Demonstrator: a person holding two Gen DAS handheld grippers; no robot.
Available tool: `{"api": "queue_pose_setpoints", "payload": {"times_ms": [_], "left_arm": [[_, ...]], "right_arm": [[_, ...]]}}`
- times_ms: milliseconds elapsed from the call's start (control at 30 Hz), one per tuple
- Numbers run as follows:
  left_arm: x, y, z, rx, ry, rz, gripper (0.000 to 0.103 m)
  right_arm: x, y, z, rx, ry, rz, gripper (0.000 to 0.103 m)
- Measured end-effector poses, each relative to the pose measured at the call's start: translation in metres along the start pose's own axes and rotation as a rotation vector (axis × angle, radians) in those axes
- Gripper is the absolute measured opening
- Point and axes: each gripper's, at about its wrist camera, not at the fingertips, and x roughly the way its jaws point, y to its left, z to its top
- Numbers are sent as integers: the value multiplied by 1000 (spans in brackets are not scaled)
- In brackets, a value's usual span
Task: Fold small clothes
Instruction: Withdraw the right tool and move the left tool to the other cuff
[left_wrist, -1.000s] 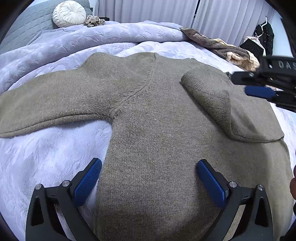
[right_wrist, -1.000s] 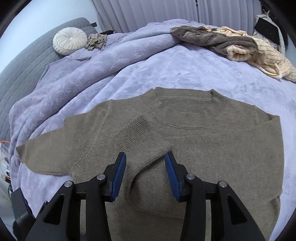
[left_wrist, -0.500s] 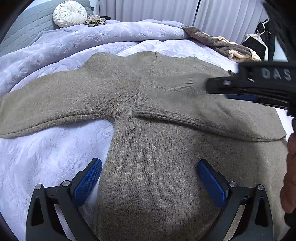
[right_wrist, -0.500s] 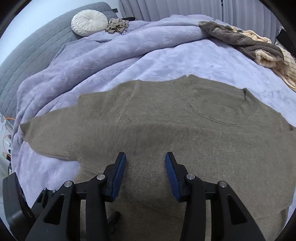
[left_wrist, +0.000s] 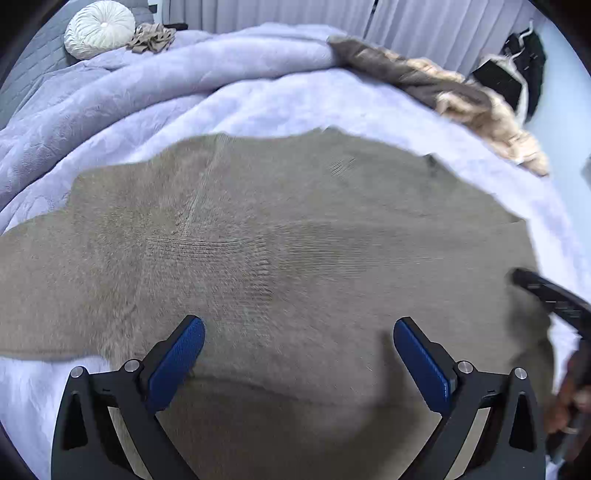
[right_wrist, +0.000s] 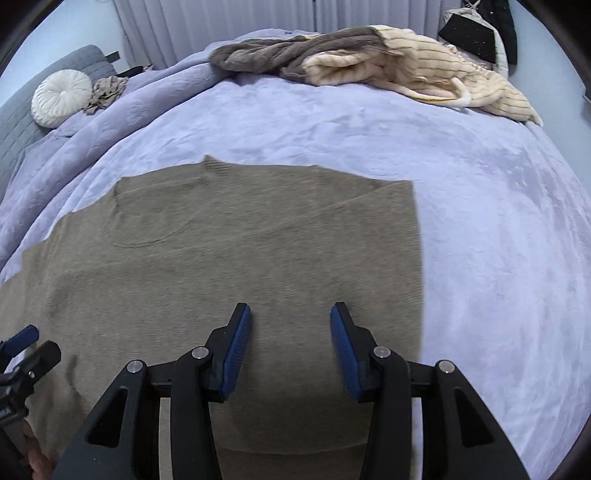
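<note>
- No brand, label or writing can be read in either view; the left wrist view is blurred
- One olive-brown knit sweater (right_wrist: 229, 258) lies flat on the lavender bedspread (right_wrist: 480, 229); its ribbed collar points toward the far side; in the right wrist view its right edge runs straight, with a sleeve folded across the body; in the left wrist view the other sleeve (left_wrist: 48, 288) spreads out to the left, unfolded
- One round white cushion (right_wrist: 61, 98) sits by the grey headboard (right_wrist: 14, 122), with one small crumpled tan cloth (right_wrist: 107, 92) just beside it
- One heap of other clothes at the far edge: a grey-brown knit (right_wrist: 280, 59) touching a cream striped garment (right_wrist: 443, 74)
- One dark garment (left_wrist: 532, 66) hangs by the curtains at far right
- Two grippers, each with two blue pads
- Left gripper (left_wrist: 299, 354) tilts steeply down over the sweater's lower body; its jaws stand wide apart, nothing between them
- Right gripper (right_wrist: 291, 343) also tilts steeply down, above the sweater near its right edge; its jaws are partly apart, gripping nothing
- Part of a hand (left_wrist: 569, 398) shows at the right border of the left wrist view, behind the right gripper's dark frame
</note>
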Motion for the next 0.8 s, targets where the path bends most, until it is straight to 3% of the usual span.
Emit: {"api": "queue_pose_setpoints", "payload": {"times_ms": [100,200,267,333,433,567,667,700,800], "left_arm": [[1,1,0,-1,1,18,103],[-14,0,-8,-19,-24,-14,103],[-14,-3,-18,9,-9,5,103],[-7,-7,-22,68,19,60,103],[-25,3,-32,55,30,47,103],[-56,21,-58,-13,0,-18,103],[-58,36,-81,-49,26,0,103],[-55,40,-86,-56,44,7,103],[-71,52,-104,-44,35,-15,103]], "right_arm": [[-13,-14,-6,29,-17,4,49],[-28,9,-25,-61,-41,54,50],[-26,33,-37,-123,-28,100,62],[-19,55,-52,-209,-9,48,62],[-23,60,-70,-243,-2,-21,62],[-58,60,-87,-190,-33,19,62],[-57,70,-111,-194,38,76,62],[-53,75,-120,-200,65,76,62],[-62,90,-143,-268,27,-13,62]]}}
